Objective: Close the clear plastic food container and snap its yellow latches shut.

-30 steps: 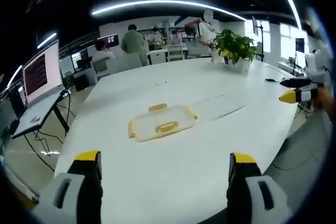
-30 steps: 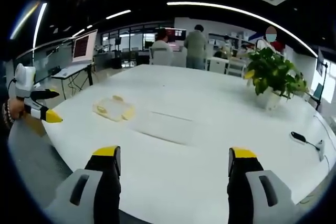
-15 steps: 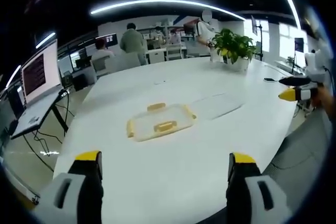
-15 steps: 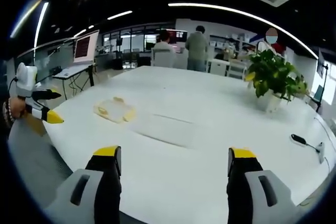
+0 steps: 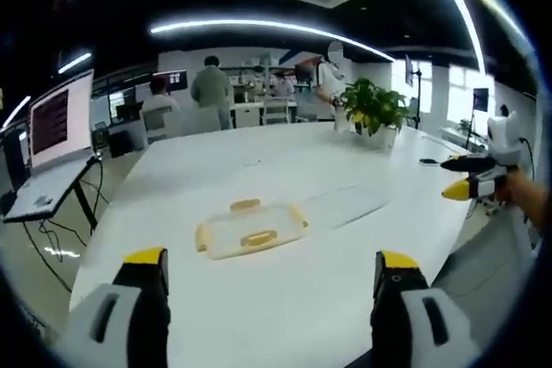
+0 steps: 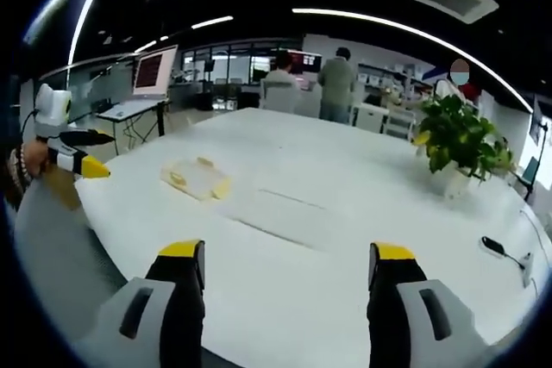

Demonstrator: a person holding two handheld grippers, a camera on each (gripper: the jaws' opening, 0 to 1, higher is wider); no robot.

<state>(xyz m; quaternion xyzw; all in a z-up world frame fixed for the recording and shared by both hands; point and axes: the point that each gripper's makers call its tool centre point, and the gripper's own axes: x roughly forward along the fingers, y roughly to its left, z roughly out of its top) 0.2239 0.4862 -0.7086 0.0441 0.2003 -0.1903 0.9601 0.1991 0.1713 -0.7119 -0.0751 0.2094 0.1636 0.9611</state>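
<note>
A clear plastic food container (image 5: 250, 229) with yellow latches lies flat on the white table (image 5: 259, 299), its lid on top. In the right gripper view the same container (image 6: 197, 179) sits at the table's left side. My left gripper (image 5: 267, 269) hangs open above the near table edge, well short of the container. My right gripper (image 6: 285, 260) is open too, over the table's near side, far from the container. The right gripper (image 5: 473, 180) appears at the right rim of the left gripper view, and the left gripper (image 6: 71, 154) at the left rim of the right gripper view, each held in a hand.
A potted green plant (image 5: 373, 108) stands at the table's far end. A laptop on a side desk (image 5: 47, 140) is off to the left. A small black device (image 6: 500, 248) lies near the right edge. Several people (image 6: 336, 84) stand at desks beyond.
Both views have shifted slightly as the hands moved; the container now lies a little lower and further left in the left gripper view. Both grippers stay open.
</note>
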